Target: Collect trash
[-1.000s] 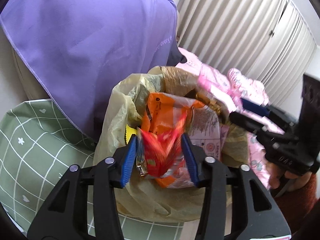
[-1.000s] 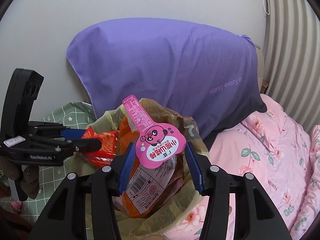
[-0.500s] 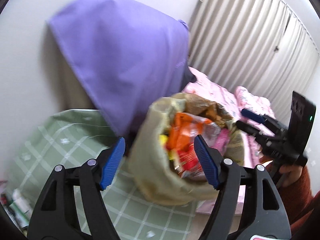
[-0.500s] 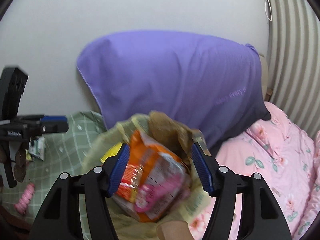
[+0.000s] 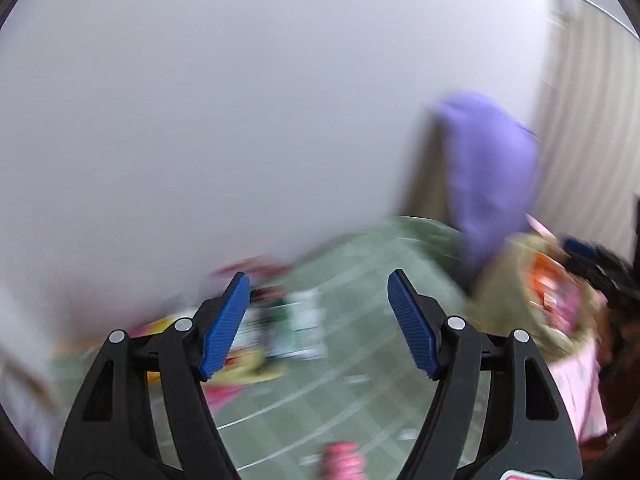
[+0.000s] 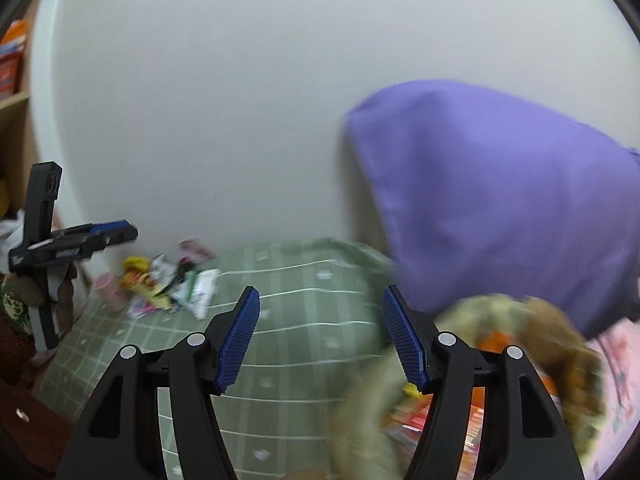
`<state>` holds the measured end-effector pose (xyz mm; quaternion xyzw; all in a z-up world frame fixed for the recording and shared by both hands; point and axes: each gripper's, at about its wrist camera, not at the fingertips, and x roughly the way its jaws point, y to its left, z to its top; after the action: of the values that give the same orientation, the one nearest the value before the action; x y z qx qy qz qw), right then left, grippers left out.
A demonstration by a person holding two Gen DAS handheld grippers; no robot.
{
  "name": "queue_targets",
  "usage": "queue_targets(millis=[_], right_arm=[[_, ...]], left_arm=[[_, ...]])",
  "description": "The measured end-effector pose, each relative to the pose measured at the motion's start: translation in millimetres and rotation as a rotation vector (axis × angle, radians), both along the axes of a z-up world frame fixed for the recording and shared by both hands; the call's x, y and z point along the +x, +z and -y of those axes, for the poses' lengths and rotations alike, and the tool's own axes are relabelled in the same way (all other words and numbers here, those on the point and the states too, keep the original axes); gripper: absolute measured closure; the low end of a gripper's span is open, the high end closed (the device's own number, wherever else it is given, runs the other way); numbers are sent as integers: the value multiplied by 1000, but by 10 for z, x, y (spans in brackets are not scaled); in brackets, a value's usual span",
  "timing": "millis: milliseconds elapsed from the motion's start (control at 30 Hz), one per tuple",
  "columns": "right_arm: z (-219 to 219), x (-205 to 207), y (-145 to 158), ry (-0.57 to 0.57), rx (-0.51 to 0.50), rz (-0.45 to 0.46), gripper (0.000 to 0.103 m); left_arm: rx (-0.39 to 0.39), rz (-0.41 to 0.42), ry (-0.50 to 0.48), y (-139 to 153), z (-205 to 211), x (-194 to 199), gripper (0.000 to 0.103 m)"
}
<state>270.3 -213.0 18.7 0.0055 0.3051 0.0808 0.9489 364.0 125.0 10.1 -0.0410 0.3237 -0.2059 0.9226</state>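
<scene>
Wrappers (image 6: 168, 286) litter green checked sheet (image 6: 304, 344)

My gripper pads (image 6: 239, 335) are ribbed blue on black arms. At centre, the green blanket (image 6: 304, 320) carries a white grid; upper right, the pillow (image 6: 500, 200) is plain purple, and the trash bag (image 6: 460, 400) at lower right is yellowish-tan.

1 trash bag (image 6: 372, 408), 1 purple pillow (image 6: 500, 200), 1 green grid blanket (image 6: 300, 320), 1 wrapper pile (image 6: 168, 284), exact wrapper count unreadable
</scene>
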Motion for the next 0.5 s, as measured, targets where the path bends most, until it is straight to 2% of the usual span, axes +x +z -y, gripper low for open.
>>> queue_targets(millis=[100, 200, 300, 433, 500], right_arm=[[-345, 230, -67, 80, -24, -12, 45], [-688, 474, -140, 148, -54, -11, 45], [-1072, 740, -258, 229, -90, -26, 45], [-1559, 1123, -412, 373, -85, -35, 45], [-1799, 1330, -513, 429, -115, -57, 52]], left_arm=[[-50, -35, 134, -84, -462, 36, 35], [-59, -40, 201, -129, -711, 33, 35], [-36, -41, 220, -166, -810, 35, 35], [-1, -73, 233, -296, -913, 66, 35], [1, -82, 235, -356, -958, 76, 35]])
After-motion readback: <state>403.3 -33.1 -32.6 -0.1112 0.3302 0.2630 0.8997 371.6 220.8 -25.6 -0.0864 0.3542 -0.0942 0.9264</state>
